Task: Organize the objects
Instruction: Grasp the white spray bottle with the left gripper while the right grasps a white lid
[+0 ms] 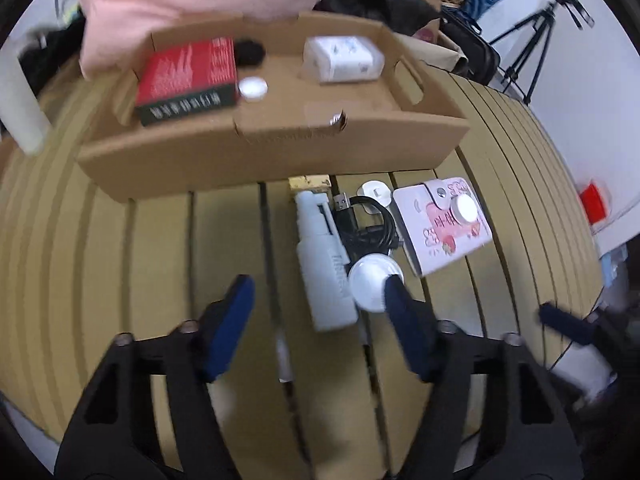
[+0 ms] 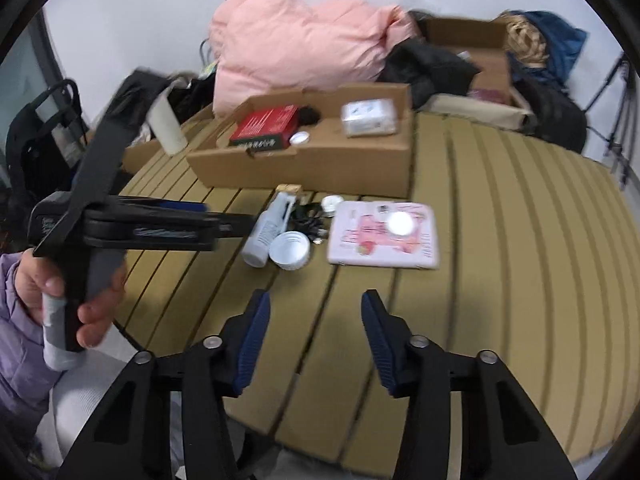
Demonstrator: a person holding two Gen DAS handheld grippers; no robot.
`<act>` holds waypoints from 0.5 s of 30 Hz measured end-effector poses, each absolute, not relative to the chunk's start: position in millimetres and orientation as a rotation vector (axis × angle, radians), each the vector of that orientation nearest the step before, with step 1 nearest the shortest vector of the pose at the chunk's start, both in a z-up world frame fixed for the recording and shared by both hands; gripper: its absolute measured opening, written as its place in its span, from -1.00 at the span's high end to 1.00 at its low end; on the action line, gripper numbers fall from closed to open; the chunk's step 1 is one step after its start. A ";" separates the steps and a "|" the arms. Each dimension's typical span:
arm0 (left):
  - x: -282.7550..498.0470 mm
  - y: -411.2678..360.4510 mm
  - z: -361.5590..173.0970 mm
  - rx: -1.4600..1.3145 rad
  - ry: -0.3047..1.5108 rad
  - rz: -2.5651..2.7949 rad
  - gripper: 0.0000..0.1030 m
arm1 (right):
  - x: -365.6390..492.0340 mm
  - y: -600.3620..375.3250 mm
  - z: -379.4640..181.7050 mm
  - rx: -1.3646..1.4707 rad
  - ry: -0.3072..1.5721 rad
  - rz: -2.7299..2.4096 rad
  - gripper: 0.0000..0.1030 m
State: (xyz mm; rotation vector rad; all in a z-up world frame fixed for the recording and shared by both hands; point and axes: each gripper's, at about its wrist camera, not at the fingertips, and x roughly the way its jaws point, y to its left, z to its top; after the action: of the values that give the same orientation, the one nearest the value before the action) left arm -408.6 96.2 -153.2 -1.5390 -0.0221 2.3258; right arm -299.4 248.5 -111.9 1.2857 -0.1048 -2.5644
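A cardboard tray (image 1: 360,136) (image 2: 320,168) holds a red box (image 1: 188,76) (image 2: 266,124), a white packet (image 1: 344,58) (image 2: 370,116) and a small white jar (image 1: 253,89) (image 2: 300,138). In front of it on the slatted table lie a white bottle (image 1: 324,264) (image 2: 270,228), a black cable (image 1: 366,224) (image 2: 306,216), a white round cap (image 1: 374,282) (image 2: 290,250) and a pink card wallet (image 1: 444,232) (image 2: 384,236) with a white disc (image 1: 466,208) (image 2: 400,224) on it. My left gripper (image 1: 320,296) is open and empty just before the bottle and cap. My right gripper (image 2: 316,320) is open and empty, nearer the table's front.
A pink jacket (image 2: 288,40) and dark clothes (image 2: 428,64) are piled behind the tray. A white roll (image 2: 166,124) stands at the left. A second cardboard box (image 2: 476,48) sits at the back right. A tripod (image 1: 536,40) stands beyond the table.
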 end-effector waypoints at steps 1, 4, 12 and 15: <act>-412.7 97.0 -162.0 -1.554 -0.038 2.310 -0.12 | -308.9 243.4 -120.1 1.291 -0.105 -2.543 0.11; -416.1 98.0 -178.8 -1.594 -0.014 2.308 -0.08 | -329.1 234.6 -136.6 1.315 -0.130 -2.503 0.18; -413.2 62.6 -181.9 -1.603 -0.186 2.283 0.53 | -369.4 210.3 -152.7 1.312 -0.113 -2.475 0.34; -413.2 49.3 -180.8 -1.620 -0.204 2.340 0.53 | -378.8 200.2 -158.0 1.322 -0.043 -2.484 0.38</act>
State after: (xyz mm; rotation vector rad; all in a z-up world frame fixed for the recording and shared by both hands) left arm -413.2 49.3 -180.8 -1.6205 -0.2041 2.3405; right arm -378.8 200.2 -158.0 1.3223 -0.0427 -2.4836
